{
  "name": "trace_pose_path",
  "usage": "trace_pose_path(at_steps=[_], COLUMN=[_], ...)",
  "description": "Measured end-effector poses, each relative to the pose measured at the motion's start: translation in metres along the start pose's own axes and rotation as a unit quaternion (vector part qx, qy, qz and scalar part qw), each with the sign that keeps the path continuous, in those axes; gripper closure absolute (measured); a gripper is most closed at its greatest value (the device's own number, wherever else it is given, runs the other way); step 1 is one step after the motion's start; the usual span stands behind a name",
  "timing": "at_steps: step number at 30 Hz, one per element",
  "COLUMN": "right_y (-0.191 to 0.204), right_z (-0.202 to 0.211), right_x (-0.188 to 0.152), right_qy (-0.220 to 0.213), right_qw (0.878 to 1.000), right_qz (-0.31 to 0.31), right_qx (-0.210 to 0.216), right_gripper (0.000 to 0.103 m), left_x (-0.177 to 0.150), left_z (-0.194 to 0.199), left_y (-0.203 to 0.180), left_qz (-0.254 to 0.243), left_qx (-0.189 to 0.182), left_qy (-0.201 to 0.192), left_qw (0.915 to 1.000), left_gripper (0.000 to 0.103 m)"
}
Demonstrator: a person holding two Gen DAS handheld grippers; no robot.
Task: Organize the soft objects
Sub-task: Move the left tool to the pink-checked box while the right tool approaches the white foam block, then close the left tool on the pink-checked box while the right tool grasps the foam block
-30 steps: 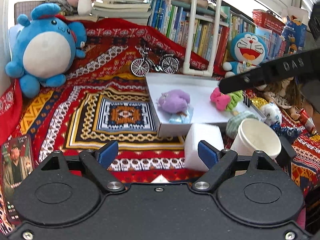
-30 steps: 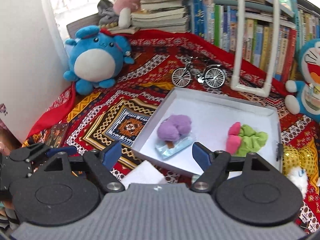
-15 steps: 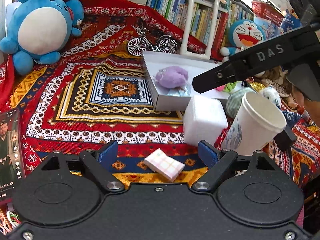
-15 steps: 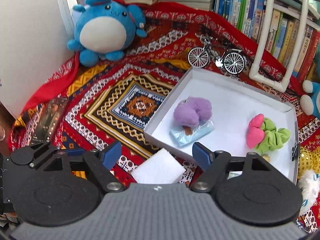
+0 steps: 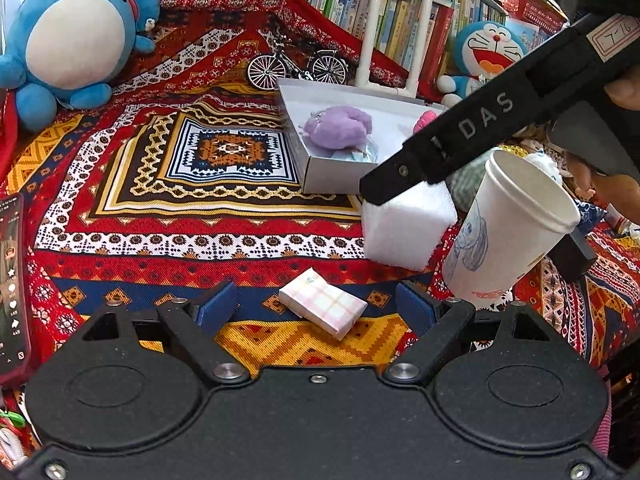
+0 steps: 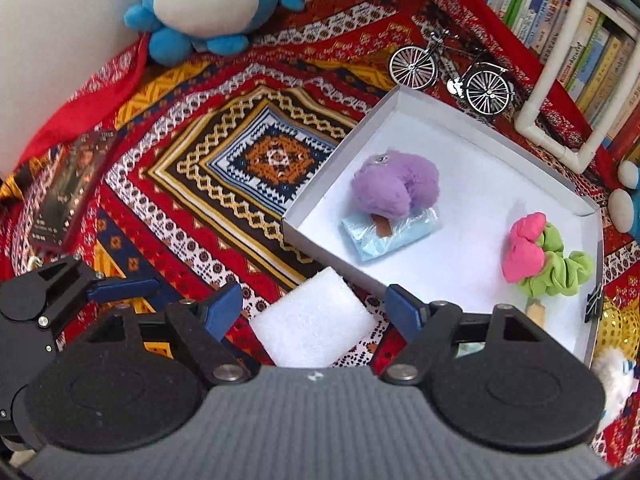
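Two tongs held over a bright patterned blanket (image 5: 208, 216), both spread wide and gripping nothing. Left tongs (image 5: 316, 308) framing a small checked tissue pack (image 5: 322, 309) lying flat, touching neither pad. Right tongs (image 6: 314, 308) poised above a white foam block (image 6: 314, 322) just beside a shallow white box (image 6: 480, 128). Inside the box: a purple plush toy (image 6: 394, 188) on a pale blue packet (image 6: 390, 234), plus a pink and green scrunchie (image 6: 540, 258). Tilted paper cup (image 5: 508, 232) with a blue drawing beside the block. Right tongs' arm, lettered "DAS", crossing the left view and covering part of the box. Behind: model bicycle (image 6: 450, 70), big blue plush (image 5: 68, 40), book spines too small to read. Phone (image 5: 12, 280) cut off at the left edge.
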State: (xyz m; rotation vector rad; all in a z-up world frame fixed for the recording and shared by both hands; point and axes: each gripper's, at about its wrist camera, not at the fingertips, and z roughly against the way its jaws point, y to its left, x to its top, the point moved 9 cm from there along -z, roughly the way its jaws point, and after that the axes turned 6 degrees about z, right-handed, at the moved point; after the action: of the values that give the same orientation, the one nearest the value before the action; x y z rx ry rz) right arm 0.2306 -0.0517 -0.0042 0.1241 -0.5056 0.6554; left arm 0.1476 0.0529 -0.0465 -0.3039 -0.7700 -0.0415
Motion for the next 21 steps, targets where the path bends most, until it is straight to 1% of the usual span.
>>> trace_pose_path(at_steps=[6, 13, 16, 18, 21], right_y=[0.005, 0.005, 0.005, 0.006, 0.007], right_z=[-0.016, -0.03, -0.033, -0.034, -0.034], right_x=[-0.006, -0.011, -0.013, -0.014, -0.014], right_qy=[0.037, 0.057, 0.063, 0.066, 0.066], right_qw=[0.999, 0.998, 0.998, 0.998, 0.997], right_qz=[0.02, 0.018, 0.02, 0.022, 0.026], right_qx=[-0.006, -0.003, -0.002, 0.0, 0.0], right_gripper=[0.016, 0.016, 0.016, 0.016, 0.016], left_x=[0.0, -0.001, -0.002, -0.003, -0.003], left_z=[-0.003, -0.005, -0.005, -0.004, -0.002], left_y=[-0.002, -0.002, -0.002, -0.002, -0.003], left_qz=[-0.01, -0.011, -0.021, -0.027, -0.027], left_qx=[0.005, 0.008, 0.016, 0.019, 0.013], left_qy=[-0.001, -0.002, -0.005, -0.008, -0.01], left_qw=[0.9999, 0.9999, 0.9996, 0.9994, 0.9995], left_gripper=[0.018, 0.023, 0.033, 0.046, 0.056])
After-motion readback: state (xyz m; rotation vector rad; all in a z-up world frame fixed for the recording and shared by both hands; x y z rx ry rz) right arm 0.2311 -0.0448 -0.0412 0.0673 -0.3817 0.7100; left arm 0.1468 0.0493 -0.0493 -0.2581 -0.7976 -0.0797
